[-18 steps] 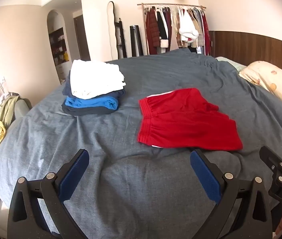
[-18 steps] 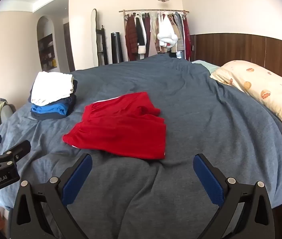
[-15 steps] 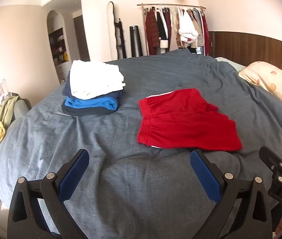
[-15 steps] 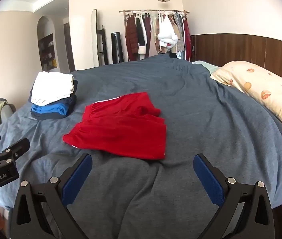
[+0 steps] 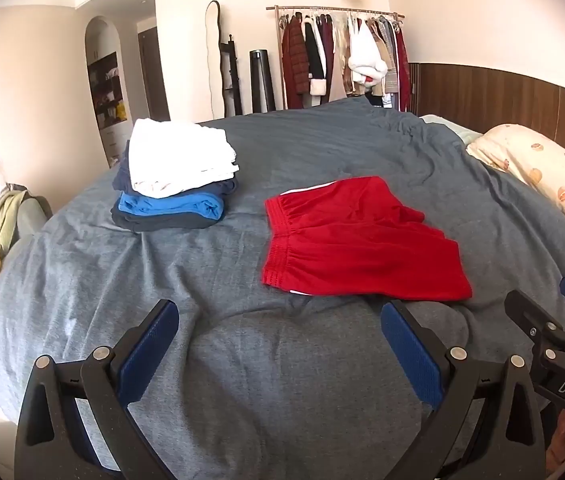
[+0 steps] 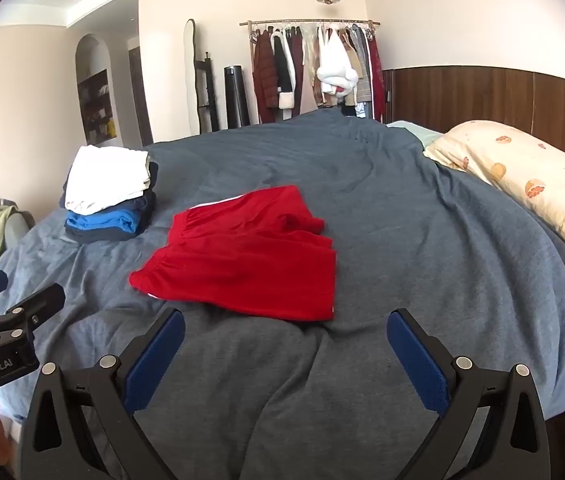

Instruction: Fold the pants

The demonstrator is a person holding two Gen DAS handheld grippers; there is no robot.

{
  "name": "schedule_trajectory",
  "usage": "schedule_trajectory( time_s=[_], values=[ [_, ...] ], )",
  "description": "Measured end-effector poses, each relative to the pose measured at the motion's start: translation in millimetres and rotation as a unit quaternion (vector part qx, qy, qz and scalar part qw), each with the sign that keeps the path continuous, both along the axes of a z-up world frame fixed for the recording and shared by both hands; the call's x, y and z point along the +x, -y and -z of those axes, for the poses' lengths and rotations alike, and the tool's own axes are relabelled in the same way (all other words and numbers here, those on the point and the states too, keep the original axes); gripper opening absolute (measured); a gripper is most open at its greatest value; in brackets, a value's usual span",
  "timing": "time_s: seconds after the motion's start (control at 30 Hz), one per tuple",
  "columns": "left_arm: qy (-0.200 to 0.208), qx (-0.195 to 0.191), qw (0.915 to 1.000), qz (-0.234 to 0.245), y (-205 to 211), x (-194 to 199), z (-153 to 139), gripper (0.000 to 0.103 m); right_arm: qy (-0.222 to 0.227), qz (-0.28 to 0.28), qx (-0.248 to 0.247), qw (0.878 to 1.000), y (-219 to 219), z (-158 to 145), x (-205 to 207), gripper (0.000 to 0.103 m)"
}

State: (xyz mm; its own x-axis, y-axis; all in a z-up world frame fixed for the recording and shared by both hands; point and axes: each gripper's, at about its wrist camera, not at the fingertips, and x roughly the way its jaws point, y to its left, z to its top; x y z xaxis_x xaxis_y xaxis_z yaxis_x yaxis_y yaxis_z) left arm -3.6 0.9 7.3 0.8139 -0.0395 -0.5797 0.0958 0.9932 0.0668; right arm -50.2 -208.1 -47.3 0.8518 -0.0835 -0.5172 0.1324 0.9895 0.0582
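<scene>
Jaws of both grippers gape, empty; red shorts point(image 5: 358, 240) partly self-hidden.

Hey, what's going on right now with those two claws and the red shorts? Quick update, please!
Left gripper and right gripper both open, holding nothing. Red shorts flat on the grey duvet, untouched. Stack of folded clothes off to the side, nothing blocking.

This is a home bedroom: a wide bed under a grey-blue duvet point(image 6: 402, 220), a cream flower-printed pillow point(image 6: 522, 176) at right against dark wood panelling point(image 6: 482, 96), and a far clothes rail hung with coats point(image 5: 334, 56) beside a tall wavy-framed mirror point(image 5: 213, 56).
</scene>
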Motion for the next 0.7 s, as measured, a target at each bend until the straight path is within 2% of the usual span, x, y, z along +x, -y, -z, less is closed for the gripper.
schedule_trajectory(
  time_s=[0.7],
  values=[
    [0.000, 0.000, 1.0000, 0.000, 1.8, -0.1, -0.6, 0.103, 0.008, -0.003, 0.008, 1.000, 1.0, -4.5, -1.9, 0.102]
  ],
)
